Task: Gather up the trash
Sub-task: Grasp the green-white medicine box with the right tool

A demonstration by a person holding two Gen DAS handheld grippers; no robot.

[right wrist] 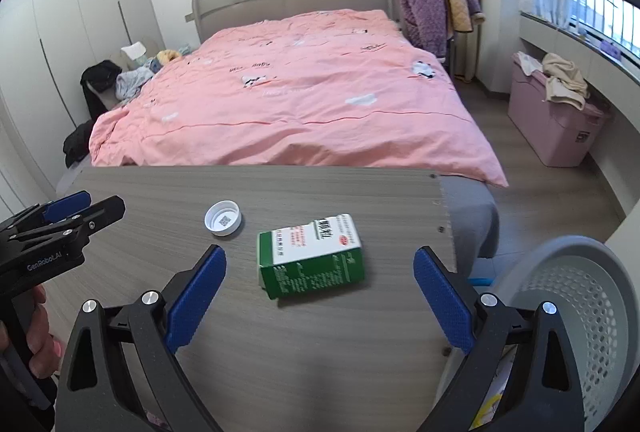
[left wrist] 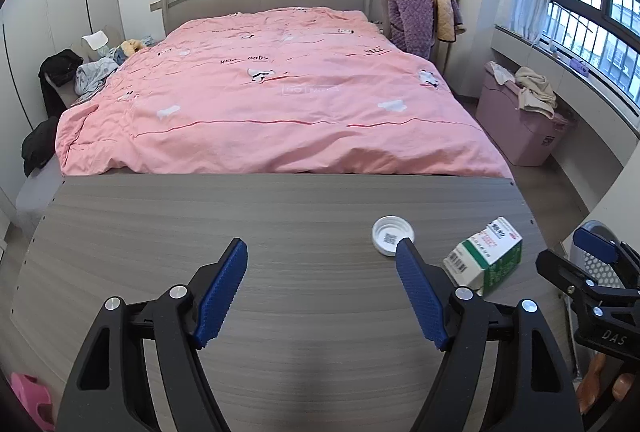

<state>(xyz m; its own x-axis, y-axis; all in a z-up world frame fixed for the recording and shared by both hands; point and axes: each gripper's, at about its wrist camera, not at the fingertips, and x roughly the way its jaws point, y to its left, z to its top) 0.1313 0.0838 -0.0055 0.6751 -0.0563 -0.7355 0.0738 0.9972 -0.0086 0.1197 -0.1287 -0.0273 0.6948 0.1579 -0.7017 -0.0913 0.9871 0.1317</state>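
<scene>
A green and white carton box (right wrist: 311, 255) lies on its side on the grey wooden table (right wrist: 320, 332); it also shows in the left wrist view (left wrist: 485, 257). A white bottle cap (right wrist: 223, 217) lies open side up to its left, and shows in the left wrist view (left wrist: 393, 234). My right gripper (right wrist: 320, 258) is open and empty, its fingers either side of the box and a little short of it. My left gripper (left wrist: 322, 246) is open and empty, its right fingertip (left wrist: 404, 246) just in front of the cap.
A grey perforated waste basket (right wrist: 576, 296) stands right of the table, below its edge. A bed with a pink duvet (right wrist: 296, 88) lies behind the table. A pink storage bin (right wrist: 556, 128) with clothes stands under the window.
</scene>
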